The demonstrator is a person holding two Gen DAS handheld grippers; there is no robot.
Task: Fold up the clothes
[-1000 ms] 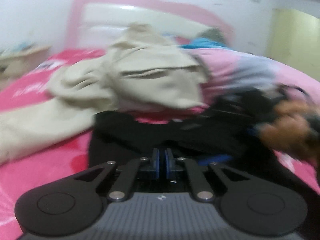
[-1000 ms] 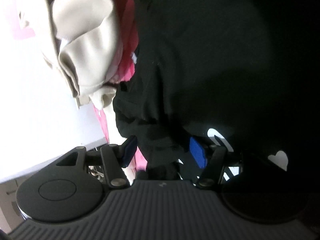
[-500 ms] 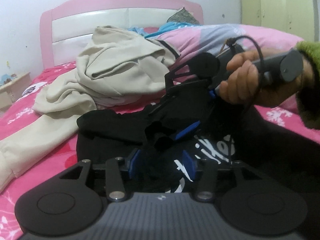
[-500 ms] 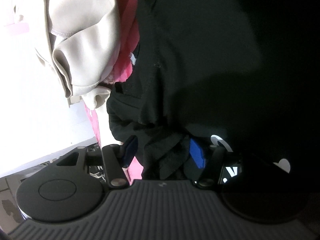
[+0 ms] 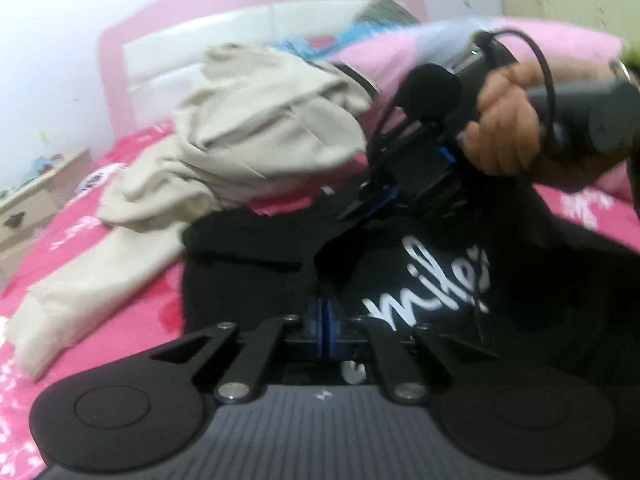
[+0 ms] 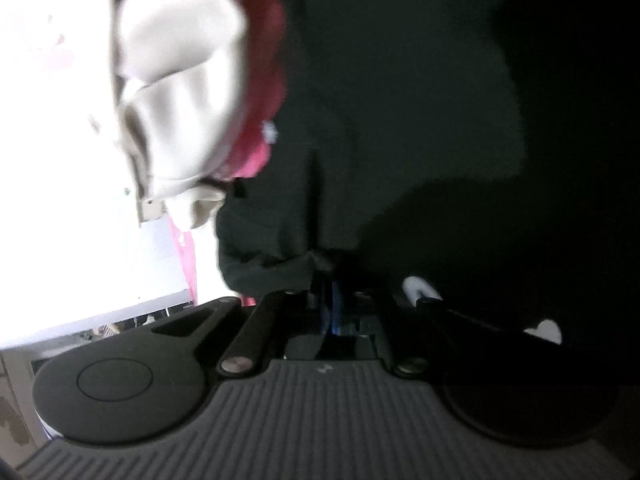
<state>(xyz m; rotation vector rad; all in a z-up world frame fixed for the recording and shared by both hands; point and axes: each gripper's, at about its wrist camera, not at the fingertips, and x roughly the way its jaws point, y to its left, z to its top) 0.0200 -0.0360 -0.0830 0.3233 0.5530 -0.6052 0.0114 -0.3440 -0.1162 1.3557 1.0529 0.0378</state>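
I had both the left gripper (image 5: 325, 312) and right gripper (image 6: 326, 300) pinching the black shirt (image 5: 248, 276), seemingly mid-fold, needing both edges carried across together.

Both views are soft with motion blur and bowed by the fisheye, with dark vignette at the corners. In the left wrist view the light is flat and even; the beige clothes (image 5: 256, 128) and the hand (image 5: 504, 120) smear at their edges. The right wrist view is harsh: its upper left is blown out white, while the black shirt (image 6: 420, 120) sinks into near-featureless shadow at right.
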